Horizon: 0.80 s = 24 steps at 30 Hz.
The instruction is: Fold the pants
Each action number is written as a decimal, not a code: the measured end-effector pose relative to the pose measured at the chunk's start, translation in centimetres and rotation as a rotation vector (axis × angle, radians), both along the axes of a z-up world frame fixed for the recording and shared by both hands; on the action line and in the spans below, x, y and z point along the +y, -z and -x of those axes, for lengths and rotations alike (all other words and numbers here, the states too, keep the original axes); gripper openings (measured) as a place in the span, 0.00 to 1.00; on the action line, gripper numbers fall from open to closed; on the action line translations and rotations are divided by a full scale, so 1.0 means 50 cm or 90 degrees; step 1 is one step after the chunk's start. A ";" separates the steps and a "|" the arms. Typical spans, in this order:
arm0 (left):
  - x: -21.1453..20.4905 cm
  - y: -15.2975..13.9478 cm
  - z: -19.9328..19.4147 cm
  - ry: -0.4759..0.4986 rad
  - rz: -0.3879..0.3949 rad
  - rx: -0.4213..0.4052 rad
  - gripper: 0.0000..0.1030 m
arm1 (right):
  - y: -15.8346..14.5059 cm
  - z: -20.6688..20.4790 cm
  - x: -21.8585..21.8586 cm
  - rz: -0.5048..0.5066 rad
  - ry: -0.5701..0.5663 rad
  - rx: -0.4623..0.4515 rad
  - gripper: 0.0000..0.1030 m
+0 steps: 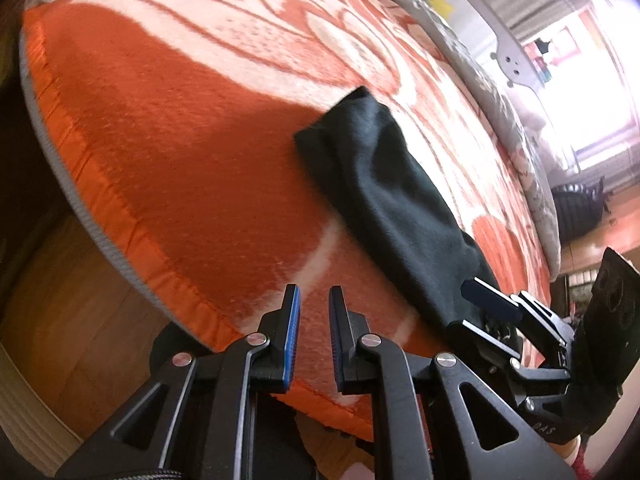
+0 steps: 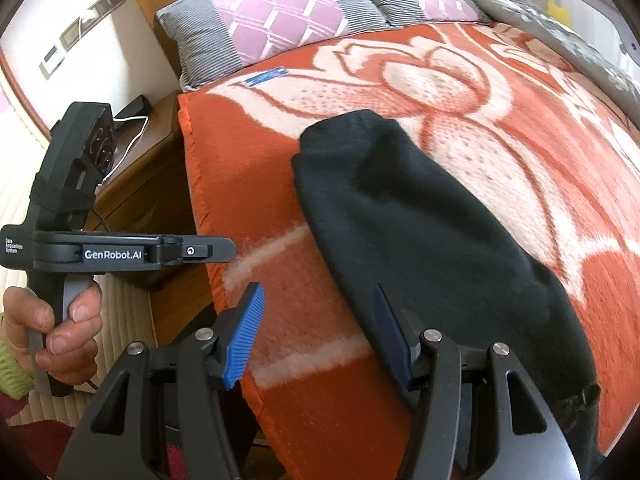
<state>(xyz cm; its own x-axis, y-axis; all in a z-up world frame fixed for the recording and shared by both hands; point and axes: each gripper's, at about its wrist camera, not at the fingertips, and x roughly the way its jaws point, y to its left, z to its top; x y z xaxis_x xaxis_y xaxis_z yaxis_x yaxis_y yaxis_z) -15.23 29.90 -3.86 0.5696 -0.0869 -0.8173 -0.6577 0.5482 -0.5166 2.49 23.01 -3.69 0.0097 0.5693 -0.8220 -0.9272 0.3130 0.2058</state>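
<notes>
The dark pants (image 2: 420, 216) lie as a long narrow strip on the orange and cream blanket (image 2: 520, 128) that covers the bed. In the right wrist view the strip runs from about 11 o'clock, where its far end sits near the blanket's edge, down to 5 o'clock beside your right gripper (image 2: 320, 332).

Your right gripper is open wide and holds nothing. Its inner finger sits over the near edge of the pants, and its outer finger hangs above bare blanket. Your left gripper (image 1: 314, 332) is open by a narrow gap and empty, out at 9 o'clock near the bed's corner, well apart from the cloth.

The strip looks already folded lengthwise, so the likely step is folding it end to end. To do that well, lower your right gripper until both fingers straddle every layer at the near end, then close firmly. Bring your left gripper in to take the other corner of the same end. Lift both together and carry them toward 11 o'clock, keeping the edges lined up.

2 pillows (image 2: 280, 16) lie beyond the blanket.
</notes>
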 end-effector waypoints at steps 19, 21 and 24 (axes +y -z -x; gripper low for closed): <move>0.006 0.007 0.013 -0.025 0.007 0.003 0.12 | -0.012 0.004 0.035 -0.007 -0.014 0.002 0.56; 0.006 0.008 0.013 -0.027 0.010 0.001 0.12 | -0.017 -0.004 0.037 -0.008 -0.011 0.000 0.56; 0.007 0.007 0.011 -0.026 0.010 0.000 0.12 | -0.023 -0.016 0.039 -0.010 -0.008 -0.005 0.56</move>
<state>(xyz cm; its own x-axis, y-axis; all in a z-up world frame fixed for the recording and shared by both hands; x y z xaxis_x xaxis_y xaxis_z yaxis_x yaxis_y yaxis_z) -15.76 30.26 -4.20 0.5729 -0.0758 -0.8161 -0.6797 0.5126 -0.5247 3.28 24.97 -2.56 0.0086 0.5819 -0.8132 -0.9323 0.2988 0.2039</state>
